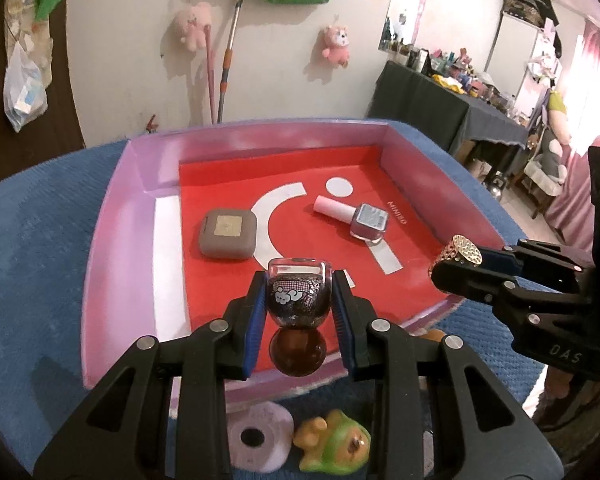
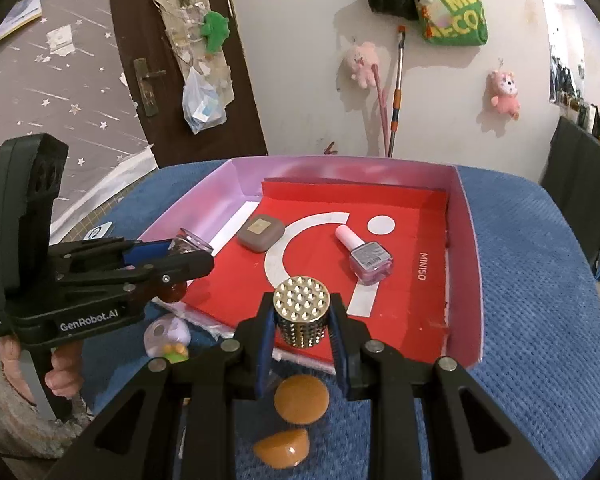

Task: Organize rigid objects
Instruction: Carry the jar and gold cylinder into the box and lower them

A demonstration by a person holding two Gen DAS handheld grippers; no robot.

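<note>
My left gripper (image 1: 299,300) is shut on a dark glass perfume bottle (image 1: 298,294) with a round brown cap, held over the near edge of the pink box (image 1: 112,216) with a red floor. My right gripper (image 2: 302,320) is shut on a gold studded cylinder (image 2: 301,310), also above the box's near edge; the same gold studded cylinder (image 1: 462,250) shows in the left wrist view at right. Inside the box lie a taupe square compact (image 1: 228,234) and a pink nail polish bottle (image 1: 358,218).
The box rests on a blue cushion (image 1: 28,248). In front of it lie a lilac tape roll (image 1: 260,436), a green and yellow toy figure (image 1: 334,446) and two orange dome pieces (image 2: 301,398). A dark cluttered table (image 1: 452,100) stands at the right; plush toys hang on the wall.
</note>
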